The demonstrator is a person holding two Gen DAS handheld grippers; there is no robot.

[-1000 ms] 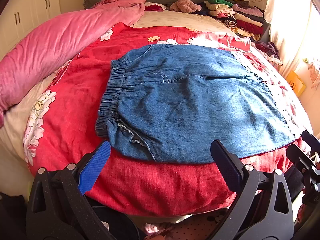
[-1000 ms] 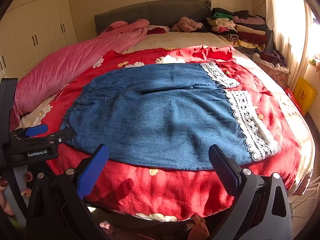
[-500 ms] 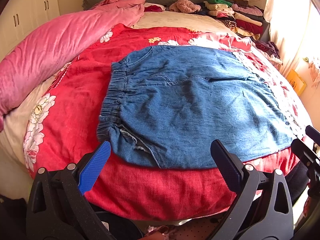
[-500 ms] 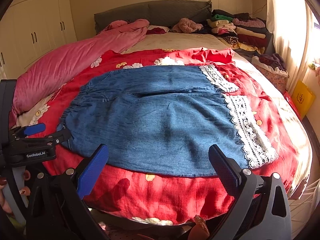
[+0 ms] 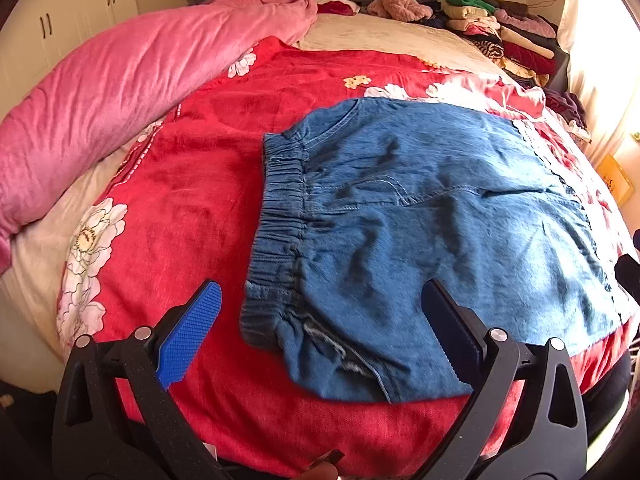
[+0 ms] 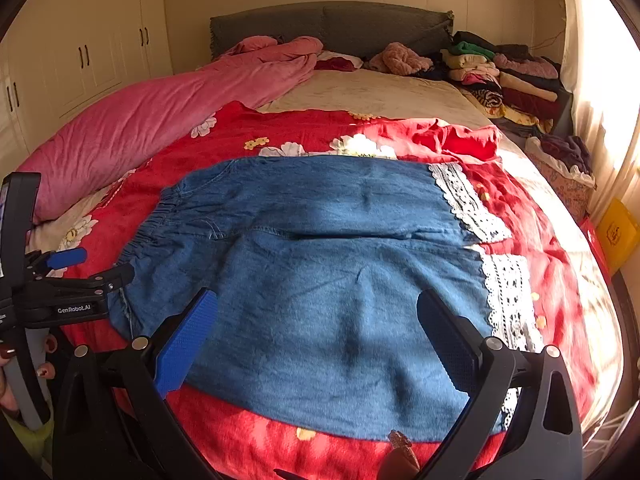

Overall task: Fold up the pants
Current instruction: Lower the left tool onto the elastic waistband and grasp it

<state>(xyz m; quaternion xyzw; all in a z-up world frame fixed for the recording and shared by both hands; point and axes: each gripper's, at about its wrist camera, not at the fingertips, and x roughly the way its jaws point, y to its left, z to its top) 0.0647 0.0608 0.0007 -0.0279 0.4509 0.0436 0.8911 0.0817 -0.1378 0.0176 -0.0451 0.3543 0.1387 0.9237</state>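
Across the red floral blanket [image 6: 248,136] on the bed the denim pants [image 6: 340,264] lie flat, elastic waistband [image 5: 280,216] to the left, lace hems [image 6: 504,292] to the right. Above the pants' near waistband corner the left tongs [image 5: 320,328] hang spread, empty; above the pants' near leg edge the right tongs [image 6: 316,340] gape likewise. Likely trouble: a pinch that takes only the top layer, or catches blanket with the denim, would drag the fold askew. Lace could snag. Beyond the pants, a pink duvet [image 5: 120,92] and stacked clothes [image 6: 504,76].
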